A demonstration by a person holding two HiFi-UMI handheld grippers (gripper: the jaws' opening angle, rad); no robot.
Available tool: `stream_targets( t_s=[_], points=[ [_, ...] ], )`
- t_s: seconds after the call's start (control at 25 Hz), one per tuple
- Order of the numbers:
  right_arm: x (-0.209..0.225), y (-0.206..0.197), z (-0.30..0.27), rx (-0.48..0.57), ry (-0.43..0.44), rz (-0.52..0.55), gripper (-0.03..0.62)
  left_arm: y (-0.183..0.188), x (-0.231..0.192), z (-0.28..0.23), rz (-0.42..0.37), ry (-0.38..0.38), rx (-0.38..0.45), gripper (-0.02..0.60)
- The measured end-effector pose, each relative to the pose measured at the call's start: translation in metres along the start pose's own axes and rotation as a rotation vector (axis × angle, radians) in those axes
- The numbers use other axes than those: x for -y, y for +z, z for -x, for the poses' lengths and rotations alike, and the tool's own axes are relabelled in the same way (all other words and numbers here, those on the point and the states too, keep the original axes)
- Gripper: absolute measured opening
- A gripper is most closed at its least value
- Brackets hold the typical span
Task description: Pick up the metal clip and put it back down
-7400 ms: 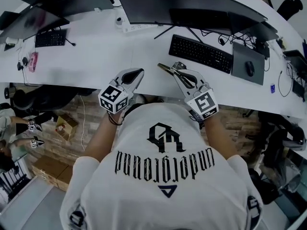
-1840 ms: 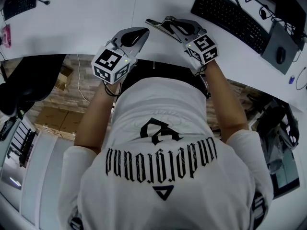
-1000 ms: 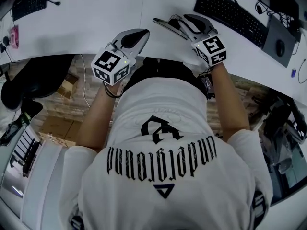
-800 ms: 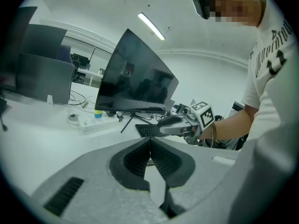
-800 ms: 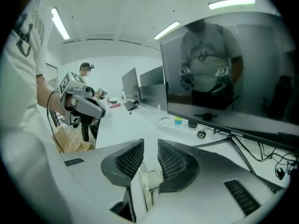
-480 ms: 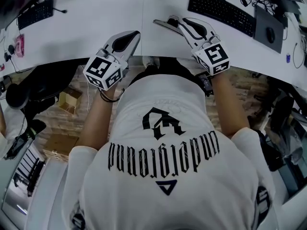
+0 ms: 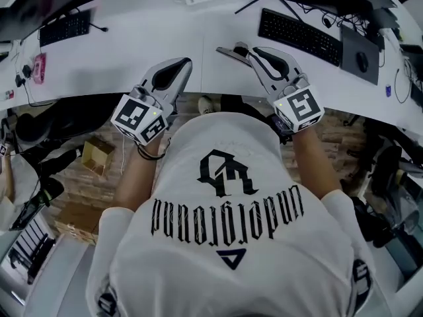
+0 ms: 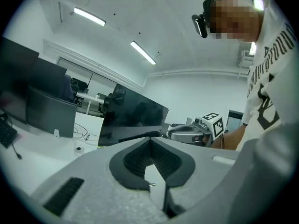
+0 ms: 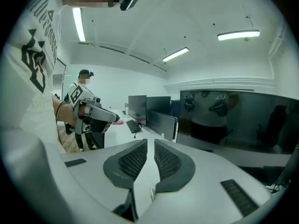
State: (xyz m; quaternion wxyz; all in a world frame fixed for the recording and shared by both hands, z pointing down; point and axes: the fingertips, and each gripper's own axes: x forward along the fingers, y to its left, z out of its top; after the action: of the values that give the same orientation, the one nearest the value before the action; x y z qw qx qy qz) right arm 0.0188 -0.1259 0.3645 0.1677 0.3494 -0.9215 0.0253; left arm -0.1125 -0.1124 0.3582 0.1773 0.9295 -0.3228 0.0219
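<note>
I cannot make out a metal clip in any view. In the head view my left gripper [image 7: 187, 63] is held level over the front edge of the white desk [image 7: 132, 51], its marker cube [image 7: 139, 118] toward me. Its jaws meet at the tip with nothing between them [image 8: 150, 139]. My right gripper [image 7: 222, 50] lies turned on its side over the desk to the right, pointing left. Its pads stand a thin slit apart and hold nothing [image 9: 150, 141]. Each gripper shows in the other's view: the right gripper [image 8: 187, 132] and the left gripper [image 9: 93, 113].
A black keyboard [image 7: 301, 35] and a mouse [image 7: 361, 61] on a dark pad lie at the back right. A smaller keyboard [image 7: 63, 28] and a pink item [image 7: 38, 68] sit at the far left. Monitors line the desk's back. A cardboard box [image 7: 96, 154] is on the floor.
The head view has swung and pulled back. Both grippers stay near the desk's front edge in the same poses, drifting slightly toward me. Their jaws have not changed.
</note>
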Motion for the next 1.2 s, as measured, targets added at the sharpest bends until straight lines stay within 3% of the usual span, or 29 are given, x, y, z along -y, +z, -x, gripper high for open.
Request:
stream_targets(
  t_s=[0.28,0.68,1.0,1.2],
  points=[
    [-0.020,0.044,0.013,0.066,0.016,0.033,0.040,0.029,0.010,0.021,-0.083,0.006,0.042,0.015],
    [-0.035,0.086,0.029,0.141,-0.002,0.002,0.018,0.053,0.017,0.043,-0.095,0.008,0.088,0.015],
    [-0.043,0.078,0.049,0.104,-0.020,0.007,0.015,0.043,0.029,0.040,-0.143,-0.004,0.075,0.015],
    [-0.036,0.067,0.068,0.092,-0.020,0.001,0.015,0.038,0.045,0.035,-0.128,0.003,0.084,0.015]
  ],
)
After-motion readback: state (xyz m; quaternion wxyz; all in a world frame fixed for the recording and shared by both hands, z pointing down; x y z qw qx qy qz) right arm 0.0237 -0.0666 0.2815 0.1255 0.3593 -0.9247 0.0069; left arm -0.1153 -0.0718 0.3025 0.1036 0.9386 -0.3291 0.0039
